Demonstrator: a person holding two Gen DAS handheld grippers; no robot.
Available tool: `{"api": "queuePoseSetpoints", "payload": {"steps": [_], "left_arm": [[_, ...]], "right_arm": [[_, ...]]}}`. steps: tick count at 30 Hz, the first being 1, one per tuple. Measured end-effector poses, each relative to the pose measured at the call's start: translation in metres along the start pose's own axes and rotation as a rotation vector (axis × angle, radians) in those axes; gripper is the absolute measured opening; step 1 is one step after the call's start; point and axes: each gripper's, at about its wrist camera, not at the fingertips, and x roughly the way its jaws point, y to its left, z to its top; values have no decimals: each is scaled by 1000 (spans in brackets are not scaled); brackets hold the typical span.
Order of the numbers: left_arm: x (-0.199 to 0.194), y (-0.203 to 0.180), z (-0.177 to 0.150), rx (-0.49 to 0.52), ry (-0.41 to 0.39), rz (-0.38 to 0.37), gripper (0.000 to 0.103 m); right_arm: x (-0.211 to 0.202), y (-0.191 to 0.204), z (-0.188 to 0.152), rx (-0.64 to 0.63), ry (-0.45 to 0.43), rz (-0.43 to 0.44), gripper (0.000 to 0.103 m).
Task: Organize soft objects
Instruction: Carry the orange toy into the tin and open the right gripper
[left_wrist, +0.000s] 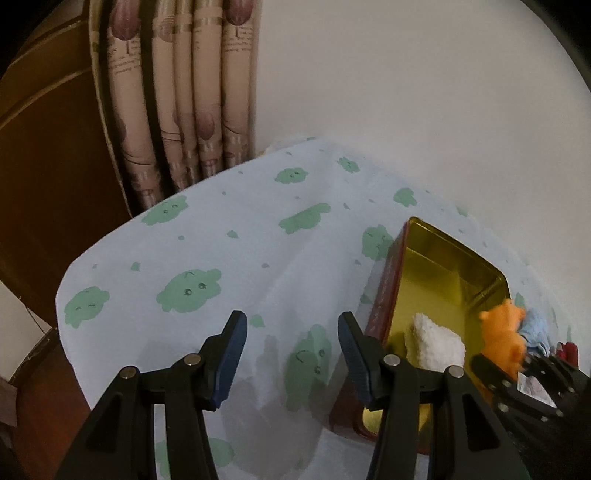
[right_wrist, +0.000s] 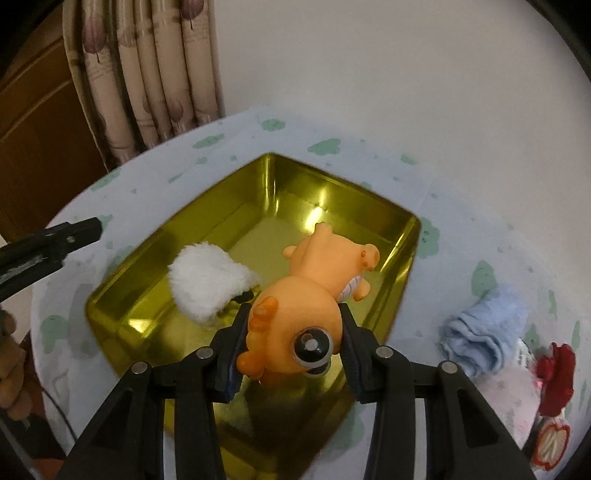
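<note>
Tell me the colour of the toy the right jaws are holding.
Orange toy, with a big black-and-white eye; the right wrist view shows it best.

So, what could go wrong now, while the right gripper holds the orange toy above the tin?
The right gripper pinches only the round head of the orange toy; it may slip out. Dropped here, it could land on the white fluffy piece in the gold tin.

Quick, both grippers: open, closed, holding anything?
Left gripper: open, empty, over the tablecloth.
Right gripper: shut on the orange toy, above the gold tin.
</note>
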Motion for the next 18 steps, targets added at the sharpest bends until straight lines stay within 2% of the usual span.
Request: {"api": "queuePoseSetpoints", "payload": {"steps": [9, 11, 12, 18], "left_arm": [[0, -6, 0, 21, -6, -10, 53], [0, -6, 1, 15, -6, -16, 52], [0, -5, 1, 14, -6, -21, 52], [-1, -8, 1, 25, -14, -19, 52]], "right_arm": [[12, 1, -5, 7, 12, 7, 45], [10, 4, -3, 4, 1, -9, 55], [6, 4, -3, 5, -11, -11, 61], [-34, -3, -6, 38, -90, -10, 62]]}}
